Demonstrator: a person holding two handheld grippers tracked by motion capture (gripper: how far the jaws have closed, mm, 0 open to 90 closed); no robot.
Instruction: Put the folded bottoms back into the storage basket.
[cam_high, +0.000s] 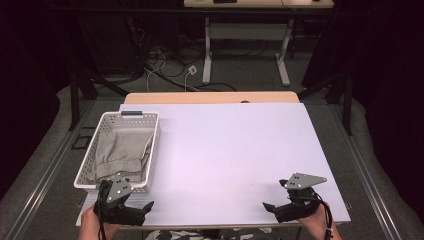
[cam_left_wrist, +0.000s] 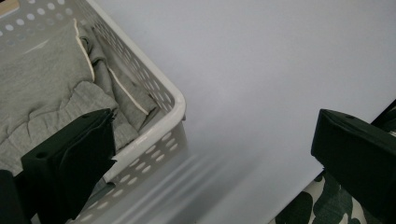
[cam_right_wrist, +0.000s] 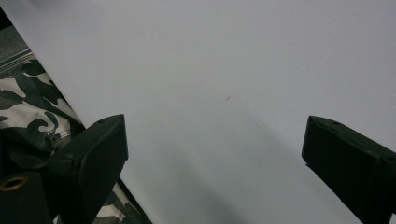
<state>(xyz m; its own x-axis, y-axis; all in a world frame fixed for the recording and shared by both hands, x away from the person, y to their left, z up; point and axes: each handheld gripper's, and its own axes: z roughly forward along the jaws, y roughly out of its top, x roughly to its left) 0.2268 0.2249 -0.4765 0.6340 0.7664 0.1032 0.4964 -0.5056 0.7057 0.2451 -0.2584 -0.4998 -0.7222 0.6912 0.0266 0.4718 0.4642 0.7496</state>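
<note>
Both handheld black two-jaw grippers sit at the near edge of the white rectangular table top (cam_high: 235, 150), one per hand. Left gripper (cam_high: 131, 207) is at the near-left corner, just beside the near short end of the white perforated plastic basket (cam_high: 150, 150), jaws spread wide with nothing between them. In the left gripper view one jaw sits over the basket's near corner and the other over bare table; the basket rim (cam_left_wrist: 161, 128) passes between them, with no contact visible. Right gripper (cam_high: 278, 202) is at the near-right, well apart from the basket, jaws also spread wide and empty over bare table, tips pointing toward the table's middle. Grey three-cornered plate shows on top of each.

Basket lies on the left side of the table, long axis running near-to-far, far end angled slightly right, dark handle clip (cam_high: 131, 113) on the far rim. Inside lies a crumpled grey fabric garment (cam_high: 116, 152), with a gathered cuff or waistband toward the near end and a pale cord or seam along one fold (cam_left_wrist: 122, 86). Garment's own orientation: cannot tell.

Camouflage-pattern clothing (cam_right_wrist: 28, 107) shows below the table's near edge.
</note>
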